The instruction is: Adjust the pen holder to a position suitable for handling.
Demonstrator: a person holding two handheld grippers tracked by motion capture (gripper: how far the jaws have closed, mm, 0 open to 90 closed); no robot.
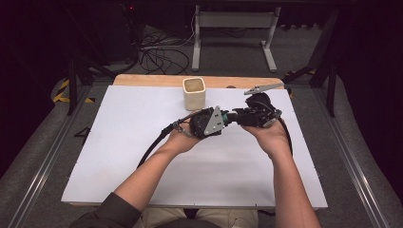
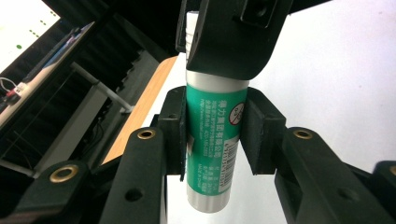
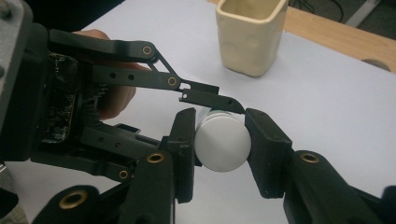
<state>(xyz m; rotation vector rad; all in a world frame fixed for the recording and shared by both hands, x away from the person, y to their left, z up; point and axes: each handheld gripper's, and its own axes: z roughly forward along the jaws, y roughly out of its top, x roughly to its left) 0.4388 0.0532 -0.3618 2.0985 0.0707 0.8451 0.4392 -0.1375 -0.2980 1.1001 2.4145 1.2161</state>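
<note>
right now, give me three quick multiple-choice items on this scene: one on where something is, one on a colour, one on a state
1. Where does the cream cup stand?
A. near the far edge of the white table
B. at the person's edge of it
C. on the floor

2. What colour is the label on the glue stick?
A. red
B. green
C. yellow

3. How is the glue stick held?
A. it lies loose on the table
B. by the left gripper alone
C. by both the left gripper and the right gripper

Answers:
1 A, the high view shows the cup beyond the hands, close to the wooden strip.
2 B, the left gripper view shows a green printed label.
3 C, each gripper view shows its own pads pressed on the stick.
</note>
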